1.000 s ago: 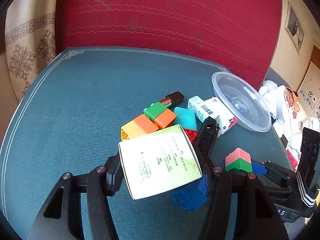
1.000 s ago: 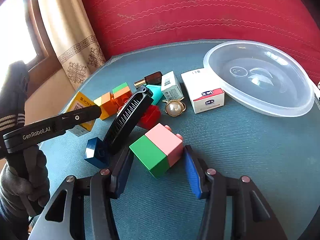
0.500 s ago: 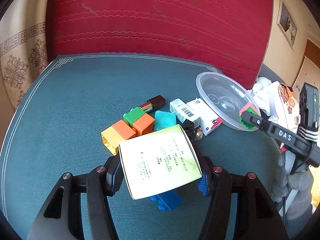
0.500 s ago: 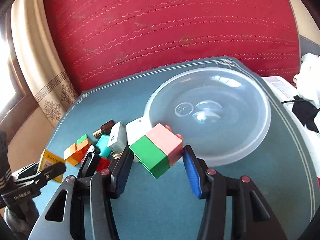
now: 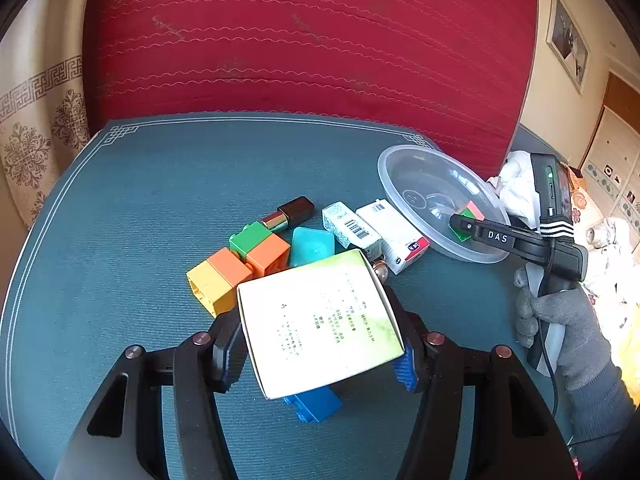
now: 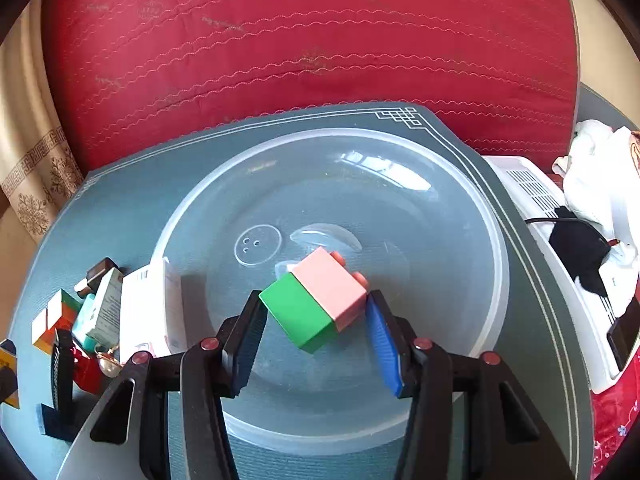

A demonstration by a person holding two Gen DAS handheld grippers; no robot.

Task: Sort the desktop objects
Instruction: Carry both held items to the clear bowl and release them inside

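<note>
My right gripper [image 6: 314, 322] is shut on a green and pink block [image 6: 314, 298] and holds it over the clear plastic bowl [image 6: 460, 184]; it also shows in the left wrist view [image 5: 466, 222] above the bowl [image 5: 408, 168]. My left gripper [image 5: 320, 350] is shut on a white and green card box [image 5: 320, 320] above the teal mat. Under it lie orange, yellow and green blocks [image 5: 240, 258], a blue block [image 5: 314, 404], a teal piece [image 5: 312, 244], a lipstick [image 5: 290, 214] and two small white boxes [image 5: 376, 234].
A red cushion [image 5: 304, 40] stands behind the mat. A white appliance [image 6: 560, 248] and white cloth [image 6: 596, 156] lie to the right of the mat. A black comb [image 6: 62, 376] and red block [image 6: 88, 370] lie left of the bowl.
My right gripper carried the green and pink block from the mat up and over the bowl. My left gripper kept hold of the card box and drew back a little.
</note>
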